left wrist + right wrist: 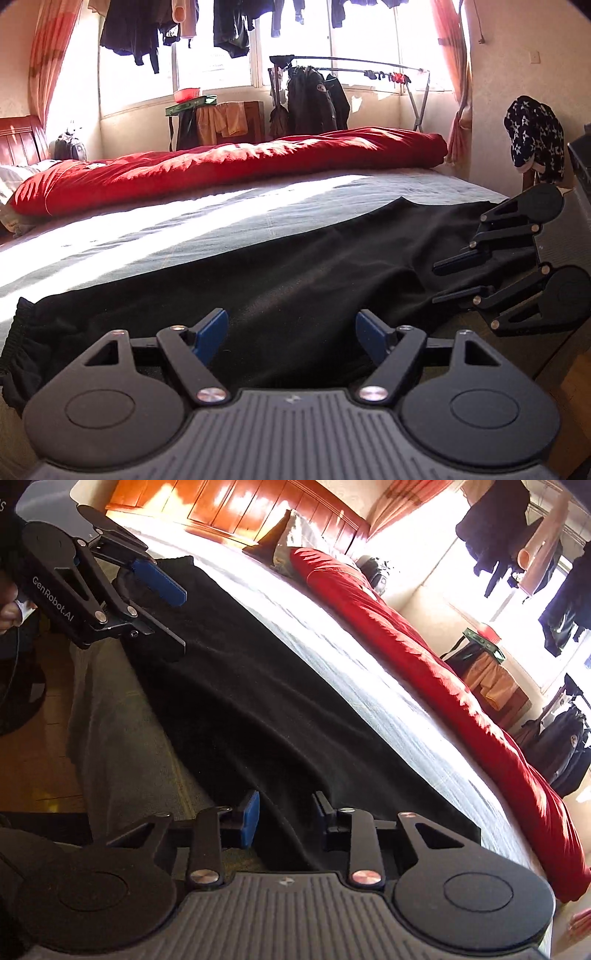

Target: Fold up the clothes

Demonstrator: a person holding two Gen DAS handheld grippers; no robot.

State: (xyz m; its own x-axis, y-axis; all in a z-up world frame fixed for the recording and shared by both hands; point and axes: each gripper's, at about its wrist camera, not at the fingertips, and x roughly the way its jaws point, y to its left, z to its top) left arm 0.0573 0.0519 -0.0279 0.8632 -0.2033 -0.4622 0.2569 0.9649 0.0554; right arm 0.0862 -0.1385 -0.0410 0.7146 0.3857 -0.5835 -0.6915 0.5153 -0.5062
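Lying flat along the near edge of the bed (221,229), the black garment (288,266) sits under both tools: the left gripper (291,334) hovers with its jaws spread over the cloth, and the right gripper (284,818) has its jaws part-closed around a fold, though whether the pads pinch it I cannot tell. Beyond the pale sheet lies a rolled red quilt (229,166). Farther back, a red basin (187,95) sits by the window (332,44), near a drying rack (354,74) hung with dark clothes.

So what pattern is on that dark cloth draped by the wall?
White stars on the dark draped cloth, clearest in the left wrist view.
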